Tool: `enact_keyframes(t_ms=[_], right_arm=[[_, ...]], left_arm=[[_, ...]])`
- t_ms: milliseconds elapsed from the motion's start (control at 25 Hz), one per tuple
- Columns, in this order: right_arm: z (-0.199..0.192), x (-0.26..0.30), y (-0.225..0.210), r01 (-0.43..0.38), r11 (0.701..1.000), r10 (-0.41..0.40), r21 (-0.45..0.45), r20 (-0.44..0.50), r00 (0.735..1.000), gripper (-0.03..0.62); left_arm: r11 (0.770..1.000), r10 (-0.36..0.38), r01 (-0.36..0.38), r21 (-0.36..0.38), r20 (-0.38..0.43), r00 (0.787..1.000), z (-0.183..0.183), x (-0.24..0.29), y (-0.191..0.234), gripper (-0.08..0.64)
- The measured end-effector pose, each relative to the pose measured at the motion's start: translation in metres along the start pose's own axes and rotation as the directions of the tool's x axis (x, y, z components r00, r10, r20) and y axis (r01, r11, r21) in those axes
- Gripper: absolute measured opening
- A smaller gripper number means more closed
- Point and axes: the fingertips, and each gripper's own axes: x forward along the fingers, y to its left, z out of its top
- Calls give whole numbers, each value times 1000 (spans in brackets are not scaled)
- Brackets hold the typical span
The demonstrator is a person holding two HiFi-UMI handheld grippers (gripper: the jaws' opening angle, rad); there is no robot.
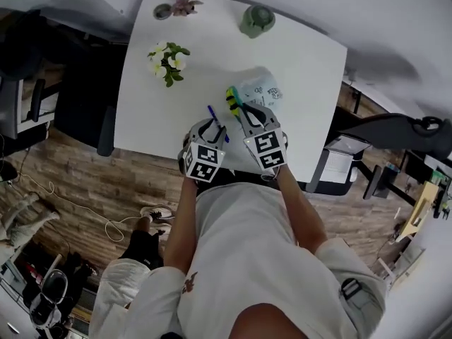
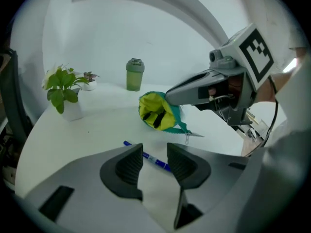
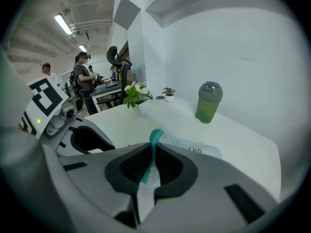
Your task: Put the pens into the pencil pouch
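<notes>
Faintly, unreadable print, perhaps a logo, showing on pencil pouch, right gripper pinching its zipper edge, left gripper hovering part-open over blue pen lying on table, green bottle standing behind.

White table, green shaker bottle, flowering potted plant, small succulent

Pen left of pouch, on table
</notes>
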Motion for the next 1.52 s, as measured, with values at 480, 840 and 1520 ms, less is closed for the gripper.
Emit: enact_keyframes(t_ms=[480,840,1520], right_arm=[[-6,-1,4,-140,985,141,-100,8,990,29],[-14,-4,9,-191,970,192,-149,-3,981,29],[-14,-7,9,-141,983,141,-115,-5,990,29]], left_arm=[[953,187,-203,-225,-88,978,-40,9,-34,173],[907,280,-303,-292,-119,953,-52,18,-45,80],[951,208,-225,-213,-98,973,-55,-14,-23,32]])
